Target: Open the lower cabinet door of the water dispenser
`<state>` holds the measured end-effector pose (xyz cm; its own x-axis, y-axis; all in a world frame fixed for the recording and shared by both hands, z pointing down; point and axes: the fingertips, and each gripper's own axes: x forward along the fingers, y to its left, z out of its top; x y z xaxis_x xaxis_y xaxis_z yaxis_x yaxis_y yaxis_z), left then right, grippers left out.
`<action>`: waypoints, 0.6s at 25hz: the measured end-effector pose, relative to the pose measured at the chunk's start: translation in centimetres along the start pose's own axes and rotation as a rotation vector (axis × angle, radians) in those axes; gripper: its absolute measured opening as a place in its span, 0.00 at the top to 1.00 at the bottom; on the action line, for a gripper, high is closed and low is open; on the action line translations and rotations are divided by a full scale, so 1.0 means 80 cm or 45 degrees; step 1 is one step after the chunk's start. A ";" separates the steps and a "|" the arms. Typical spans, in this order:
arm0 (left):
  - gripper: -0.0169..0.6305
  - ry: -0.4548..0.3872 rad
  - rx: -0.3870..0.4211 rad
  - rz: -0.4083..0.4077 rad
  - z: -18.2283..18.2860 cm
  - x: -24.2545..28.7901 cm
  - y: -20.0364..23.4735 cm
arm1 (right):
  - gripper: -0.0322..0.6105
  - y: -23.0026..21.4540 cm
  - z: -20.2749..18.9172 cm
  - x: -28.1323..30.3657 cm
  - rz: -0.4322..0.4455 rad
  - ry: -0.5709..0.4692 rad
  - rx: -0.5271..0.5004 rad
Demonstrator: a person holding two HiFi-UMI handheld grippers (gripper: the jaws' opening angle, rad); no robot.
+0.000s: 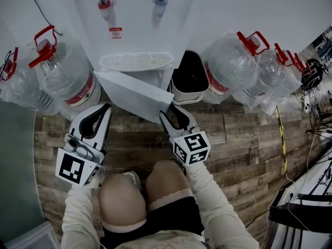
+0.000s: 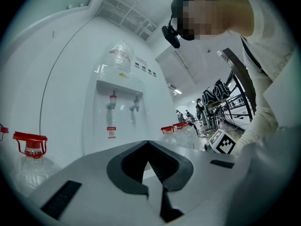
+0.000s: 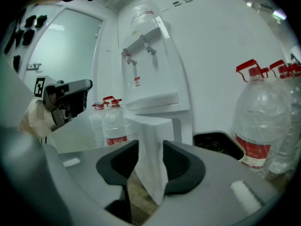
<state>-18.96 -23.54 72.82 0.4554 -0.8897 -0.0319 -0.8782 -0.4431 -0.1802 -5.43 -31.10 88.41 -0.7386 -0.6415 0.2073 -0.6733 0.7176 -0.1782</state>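
Observation:
The white water dispenser (image 1: 135,19) stands at the top of the head view with a red and a blue tap. Its lower cabinet door (image 1: 132,95) is swung out over the wooden floor, hinged at the left. My right gripper (image 1: 167,114) is shut on the door's free edge. In the right gripper view the white door panel (image 3: 153,145) fills the gap between both dark pads of the right gripper (image 3: 150,166). My left gripper (image 1: 106,107) hangs just left of the door, apart from it. The left gripper (image 2: 148,145) is shut on nothing, its tips meeting.
Large water jugs with red caps stand left (image 1: 67,77) and right (image 1: 231,61) of the dispenser. A black bin (image 1: 189,77) sits beside the cabinet on the right. The person's knees (image 1: 122,196) are just behind the grippers. Cables and equipment (image 1: 316,118) lie far right.

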 end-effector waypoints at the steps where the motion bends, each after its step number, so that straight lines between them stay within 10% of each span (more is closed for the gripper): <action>1: 0.97 0.000 -0.001 -0.003 -0.002 0.001 0.000 | 0.73 -0.002 0.005 -0.005 -0.018 -0.018 -0.017; 4: 0.97 0.000 -0.016 -0.008 -0.009 0.005 0.002 | 0.94 -0.008 0.015 -0.017 -0.064 -0.047 -0.038; 15: 0.97 0.108 -0.150 -0.043 -0.017 0.025 0.027 | 0.94 -0.009 0.078 -0.014 -0.204 -0.121 -0.087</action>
<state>-20.14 -26.39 73.69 0.4753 -0.8780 0.0563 -0.8760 -0.4782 -0.0629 -4.33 -32.61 82.30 -0.6241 -0.7696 0.1352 -0.7811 0.6187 -0.0842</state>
